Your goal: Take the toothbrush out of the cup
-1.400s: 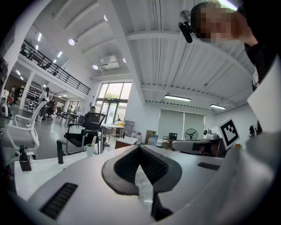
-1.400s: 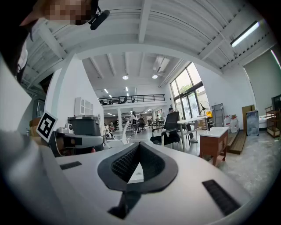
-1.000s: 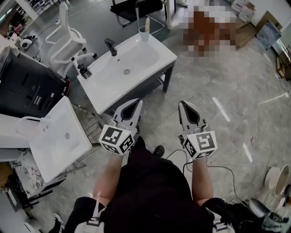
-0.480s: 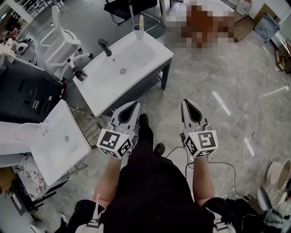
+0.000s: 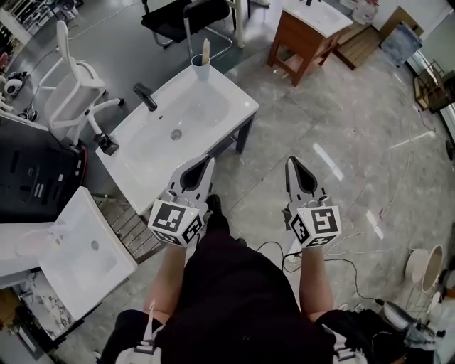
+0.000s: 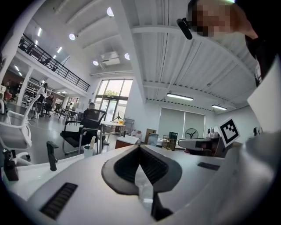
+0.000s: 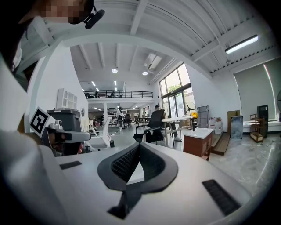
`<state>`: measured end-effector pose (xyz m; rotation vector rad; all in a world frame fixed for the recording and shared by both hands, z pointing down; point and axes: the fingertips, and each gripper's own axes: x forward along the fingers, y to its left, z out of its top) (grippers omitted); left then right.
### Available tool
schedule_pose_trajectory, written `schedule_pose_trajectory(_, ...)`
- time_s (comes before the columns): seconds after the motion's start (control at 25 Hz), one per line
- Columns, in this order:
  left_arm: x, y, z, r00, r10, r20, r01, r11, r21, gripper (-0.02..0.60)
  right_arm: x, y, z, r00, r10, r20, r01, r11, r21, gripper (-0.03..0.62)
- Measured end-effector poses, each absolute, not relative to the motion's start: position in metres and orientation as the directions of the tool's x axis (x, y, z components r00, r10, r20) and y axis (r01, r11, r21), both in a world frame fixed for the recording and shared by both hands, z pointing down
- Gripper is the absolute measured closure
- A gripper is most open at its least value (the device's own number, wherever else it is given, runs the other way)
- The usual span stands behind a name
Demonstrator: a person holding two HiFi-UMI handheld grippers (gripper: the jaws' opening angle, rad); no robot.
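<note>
A white cup (image 5: 201, 70) with a pale toothbrush (image 5: 205, 50) standing upright in it sits at the far corner of a white sink basin (image 5: 213, 124). In the left gripper view the cup (image 6: 89, 151) and toothbrush (image 6: 92, 141) show small, far ahead on the left. My left gripper (image 5: 207, 163) is shut and empty, held just over the basin's near edge, well short of the cup. My right gripper (image 5: 293, 162) is shut and empty too, over the floor to the right of the sink. Both pairs of jaws meet at the tips (image 6: 139, 146) (image 7: 139, 145).
A black faucet (image 5: 144, 96) stands at the basin's back edge, a dark bottle (image 5: 106, 144) at its left corner. A second white basin (image 5: 67, 266) lies lower left. A white chair (image 5: 71, 89), black chair (image 5: 178, 14) and wooden cabinet (image 5: 306, 32) stand beyond. Cables (image 5: 341, 249) lie on the floor.
The person has walked toward the sink: basin and cup have slid down and left in the head view. Both grippers advanced with the body and stayed shut.
</note>
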<state>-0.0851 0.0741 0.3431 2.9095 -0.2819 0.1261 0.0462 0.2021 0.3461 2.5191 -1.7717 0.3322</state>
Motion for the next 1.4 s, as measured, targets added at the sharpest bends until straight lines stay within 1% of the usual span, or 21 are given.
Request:
schedule_pose_trajectory(0.16, -0.068, 0.036, 0.34, 0.979, -0.18, 0.098, -0.196, -0.961, 0.195, 0.568, 0.057, 0.154, 0.337, 0.306, -0.935, 0.181, -0.943, -0.323, -0.077, 0.563)
schedule_pose_trajectory(0.32, -0.065, -0.001, 0.343, 0.976, -0.188, 0.107, -0.205, -0.96, 0.189, 0.568, 0.06, 0.105, 0.34, 0.273, -0.943, 0.188, -0.954, -0.291, -0.074, 0.563)
schedule_pose_trajectory(0.64, -0.069, -0.057, 0.359, 0.966, -0.225, 0.128, -0.249, -0.944, 0.219, 0.568, 0.051, 0.037, 0.36, 0.224, -0.942, 0.249, -0.969, -0.243, -0.052, 0.562)
schedule_pose_trajectory(0.88, -0.067, -0.074, 0.374, 0.957, -0.236, 0.168, -0.272, -0.931, 0.243, 0.568, 0.06, 0.013, 0.378, 0.196, -0.938, 0.287, -0.97, -0.228, -0.086, 0.562)
schedule_pose_trajectory(1.08, -0.061, -0.097, 0.38, 0.934, -0.302, 0.192, -0.344, -0.908, 0.241, 0.568, 0.077, -0.02, 0.391, 0.132, -0.946, 0.296, -0.979, -0.171, -0.112, 0.562)
schedule_pose_trajectory(1.2, -0.053, -0.111, 0.381, 0.912, -0.359, 0.197, -0.4, -0.886, 0.237, 0.568, 0.093, -0.046, 0.393, 0.073, -0.954, 0.292, -0.987, -0.111, -0.117, 0.562)
schedule_pose_trajectory(1.4, -0.02, -0.135, 0.379, 0.877, -0.432, 0.212, -0.474, -0.849, 0.232, 0.568, 0.128, -0.095, 0.392, -0.033, -0.958, 0.284, -0.991, -0.005, -0.132, 0.562)
